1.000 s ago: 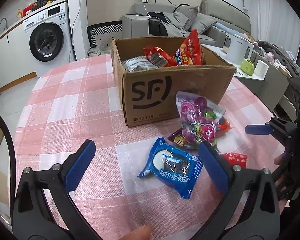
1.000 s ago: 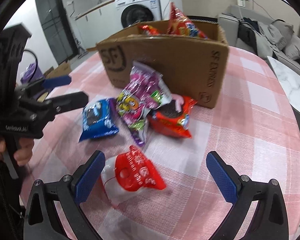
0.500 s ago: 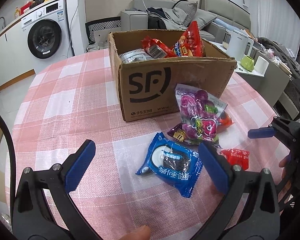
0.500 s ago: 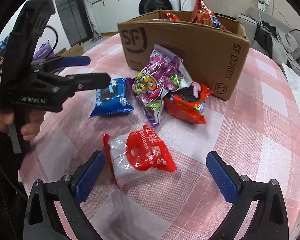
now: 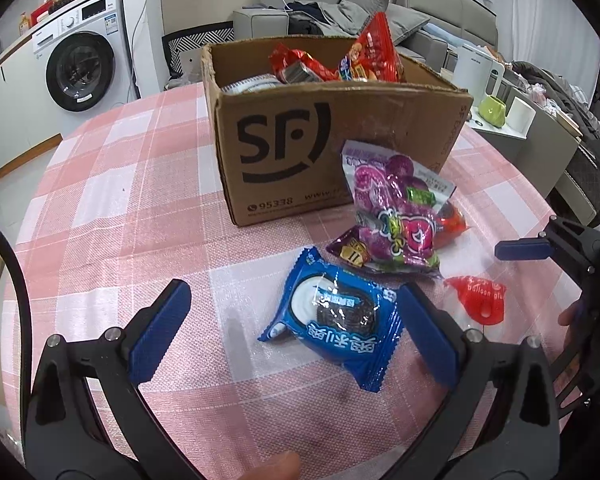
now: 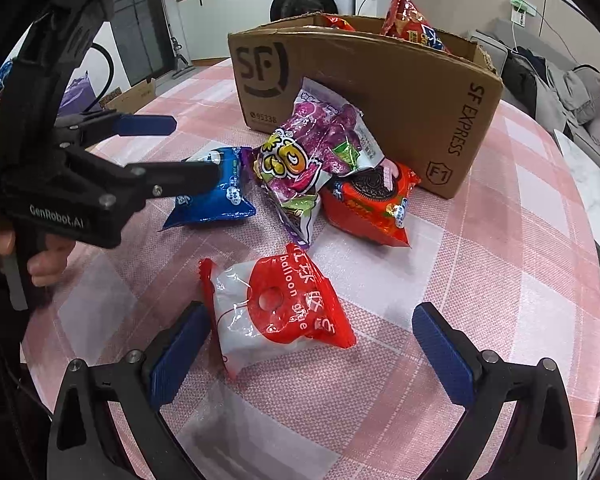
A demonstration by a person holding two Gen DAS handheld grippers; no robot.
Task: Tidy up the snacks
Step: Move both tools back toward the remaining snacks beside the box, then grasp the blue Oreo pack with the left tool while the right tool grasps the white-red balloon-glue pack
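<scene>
Both grippers wide open, nothing held. Left gripper (image 5: 296,330) hovers over the blue cookie pack (image 5: 334,322); the pack sits toward its right finger, so my read is it needs a shift right to centre before closing. Right gripper (image 6: 310,350) is low over the red-and-white balloon gum bag (image 6: 278,306), with the bag near its left finger (image 6: 178,354) and a big gap on the other side. Same fix: centre first.

How I'd do it: come down flat, pinch across the puffy middle, not the crimped edge. These are slick foil/plastic pillows and would likely slide out of a corner grip. Close slow, since the cookie pack probably crushes.

Target looks like the cardboard SF box (image 5: 300,152), open-topped, already holding a few red packs. It stands on the pink checked tablecloth (image 5: 112,208), just behind the loose pile.

Loose items, all on the cloth in front of the box:
- blue cookie pack, flat, nearest the left gripper
- purple candy bag (image 6: 316,152), leaning against the box wall, lying partly on its neighbours
- orange-red cookie pack (image 6: 370,208), partly under the purple bag, close to the box corner
- balloon gum bag, apart from the rest, nearest the right gripper

Lifting the purple bag could drag the orange one.
</scene>
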